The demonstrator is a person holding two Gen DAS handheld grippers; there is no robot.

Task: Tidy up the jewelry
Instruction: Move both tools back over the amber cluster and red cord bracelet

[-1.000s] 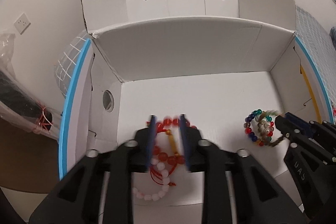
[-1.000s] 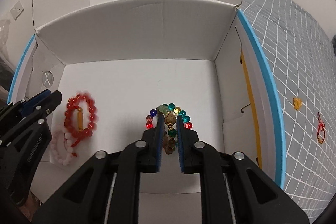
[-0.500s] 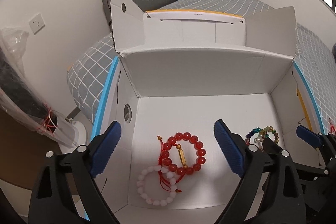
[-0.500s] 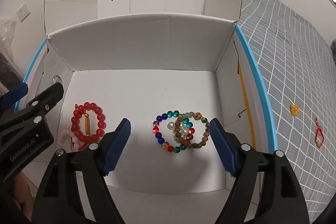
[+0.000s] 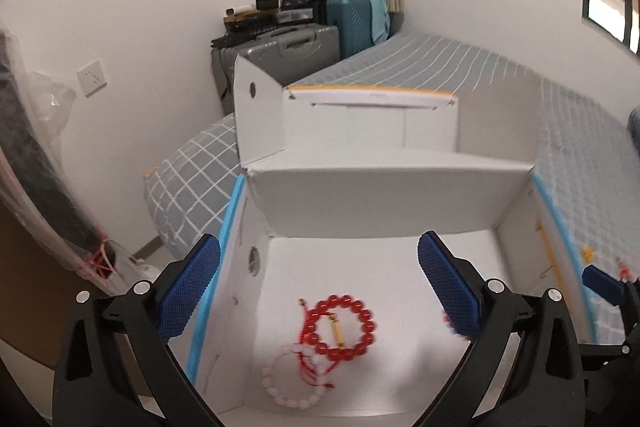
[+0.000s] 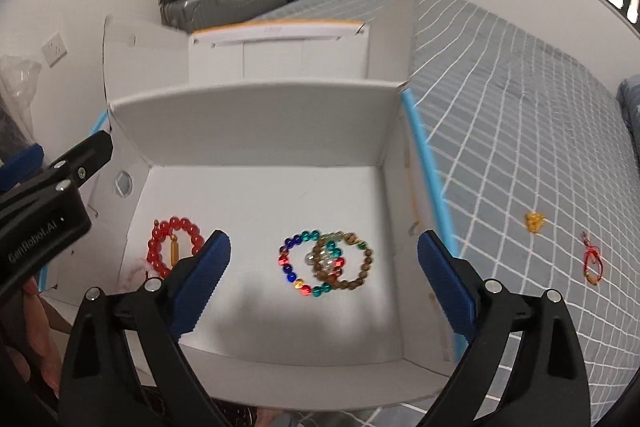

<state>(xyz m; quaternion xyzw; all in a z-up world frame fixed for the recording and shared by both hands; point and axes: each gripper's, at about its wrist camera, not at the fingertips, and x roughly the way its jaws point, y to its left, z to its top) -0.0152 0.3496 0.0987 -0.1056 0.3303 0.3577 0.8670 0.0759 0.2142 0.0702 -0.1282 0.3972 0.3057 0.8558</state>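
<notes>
Both the left hand-held gripper [image 5: 319, 281] and the right hand-held gripper [image 6: 323, 273] are hovering spread and empty above the white box [image 6: 256, 123] — bracelets are lying inside, a red cord charm [image 6: 591, 261] is waiting on the bed [image 6: 520, 131] — so the right should be descending squarely over it.

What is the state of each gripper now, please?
Left gripper: open, holding nothing.
Right gripper: open, holding nothing.

Both wrist views look down and forward from above the near wall; shared: white cardboard box [image 5: 384, 183] [image 6: 256, 123] interior, red bead bracelet [image 5: 345, 327] [image 6: 174, 245].
</notes>
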